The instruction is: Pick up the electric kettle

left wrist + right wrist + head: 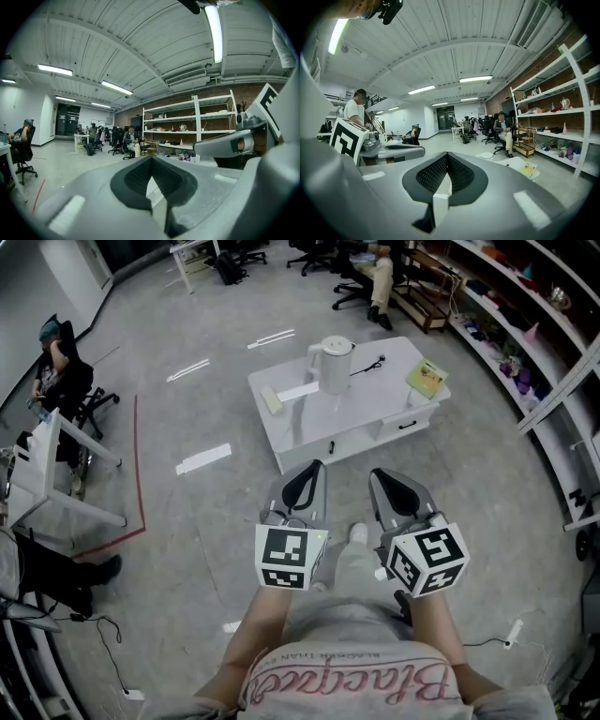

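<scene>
kettle stands on the table, back from its near edge; open floor separates it from left gripper and right gripper, fingers pressed tip to tip, empty; gripper views hide the kettle

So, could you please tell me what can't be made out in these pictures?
Electric kettle: tiny in the head view, so fill and base unclear; in the gripper views the shut tongs of the left gripper and right gripper block it.
Black item beside it: too small, head view.
Yellow booklet: print too small, head view.
</scene>
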`<state>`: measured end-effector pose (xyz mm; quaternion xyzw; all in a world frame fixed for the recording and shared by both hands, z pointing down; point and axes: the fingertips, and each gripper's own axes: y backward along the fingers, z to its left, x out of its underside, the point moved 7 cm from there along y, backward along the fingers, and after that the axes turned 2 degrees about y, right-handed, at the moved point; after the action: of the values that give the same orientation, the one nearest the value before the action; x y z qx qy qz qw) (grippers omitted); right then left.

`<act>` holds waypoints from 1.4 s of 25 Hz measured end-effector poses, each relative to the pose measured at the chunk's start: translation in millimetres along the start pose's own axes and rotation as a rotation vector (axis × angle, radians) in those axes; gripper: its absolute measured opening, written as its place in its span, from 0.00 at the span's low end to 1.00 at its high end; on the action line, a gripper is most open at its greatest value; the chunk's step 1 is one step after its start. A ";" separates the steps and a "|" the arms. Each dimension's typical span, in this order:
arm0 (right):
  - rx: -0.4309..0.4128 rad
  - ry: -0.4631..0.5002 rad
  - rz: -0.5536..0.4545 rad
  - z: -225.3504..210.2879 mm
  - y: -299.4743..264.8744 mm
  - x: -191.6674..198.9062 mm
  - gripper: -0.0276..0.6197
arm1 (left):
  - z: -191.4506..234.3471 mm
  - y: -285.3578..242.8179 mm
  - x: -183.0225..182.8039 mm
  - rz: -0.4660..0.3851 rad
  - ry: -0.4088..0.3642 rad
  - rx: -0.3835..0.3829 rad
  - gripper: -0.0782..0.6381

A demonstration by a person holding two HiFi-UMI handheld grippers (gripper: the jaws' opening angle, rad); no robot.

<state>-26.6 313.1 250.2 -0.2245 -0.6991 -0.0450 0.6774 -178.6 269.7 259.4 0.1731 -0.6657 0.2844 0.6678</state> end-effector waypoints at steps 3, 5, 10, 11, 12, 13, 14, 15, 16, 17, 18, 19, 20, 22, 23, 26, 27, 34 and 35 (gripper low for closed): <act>-0.013 -0.002 0.003 -19.5 -16.5 -3.0 0.08 | 4.8 -21.6 -1.7 0.008 -0.009 -0.017 0.11; -0.024 -0.004 0.008 -35.1 -29.1 -4.7 0.08 | 7.3 -38.9 -3.3 0.012 -0.013 -0.026 0.11; -0.056 0.006 0.014 -79.2 -67.9 -15.2 0.08 | 17.1 -90.9 -8.2 0.022 -0.015 -0.056 0.11; -0.064 0.008 0.014 -88.3 -75.2 -17.8 0.08 | 19.1 -101.6 -9.5 0.024 -0.016 -0.065 0.11; -0.071 0.010 0.016 -97.7 -82.2 -20.3 0.08 | 20.7 -112.5 -10.7 0.027 -0.012 -0.072 0.11; -0.078 0.011 0.018 -107.4 -89.1 -22.7 0.08 | 21.9 -123.7 -12.0 0.033 -0.006 -0.078 0.11; -0.084 0.011 0.021 -117.3 -95.8 -25.2 0.08 | 22.9 -135.0 -13.6 0.038 0.001 -0.082 0.11; -0.090 0.011 0.025 -127.0 -102.2 -27.8 0.08 | 23.6 -145.8 -15.7 0.041 0.004 -0.088 0.11; -0.096 0.011 0.028 -136.4 -108.0 -30.3 0.08 | 24.0 -156.0 -18.1 0.041 0.003 -0.096 0.11; -0.102 0.010 0.031 -145.9 -113.5 -32.7 0.08 | 24.2 -165.6 -20.6 0.040 0.000 -0.106 0.11; -0.108 0.010 0.033 -155.4 -118.6 -35.1 0.08 | 24.1 -174.9 -23.0 0.036 -0.005 -0.118 0.11; -0.114 0.010 0.033 -164.9 -123.6 -37.5 0.08 | 23.8 -183.8 -25.3 0.033 -0.008 -0.131 0.11; -0.121 0.011 0.033 -173.7 -128.1 -40.0 0.08 | 23.3 -192.1 -27.3 0.031 -0.009 -0.144 0.11; -0.141 0.015 0.032 -189.0 -135.9 -45.1 0.08 | 21.6 -205.9 -30.9 0.031 -0.010 -0.165 0.11; -0.151 0.017 0.031 -195.7 -139.2 -47.4 0.08 | 20.7 -211.8 -32.4 0.032 -0.012 -0.172 0.11; -0.168 0.008 0.029 -213.9 -149.0 -51.0 0.08 | 19.3 -228.0 -36.4 0.043 -0.025 -0.184 0.11; -0.172 0.003 0.029 -219.0 -152.3 -51.1 0.08 | 19.5 -233.0 -37.4 0.048 -0.032 -0.186 0.11; -0.189 -0.011 0.025 -246.1 -176.9 -50.6 0.08 | 28.5 -264.3 -38.1 0.065 -0.050 -0.201 0.11; -0.188 -0.014 0.026 -249.8 -180.5 -50.2 0.08 | 29.9 -269.3 -37.0 0.069 -0.049 -0.198 0.11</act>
<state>136.3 47.2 264.7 -0.2967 -0.6933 -0.1002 0.6490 -36.1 36.3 264.2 0.0899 -0.7122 0.2358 0.6551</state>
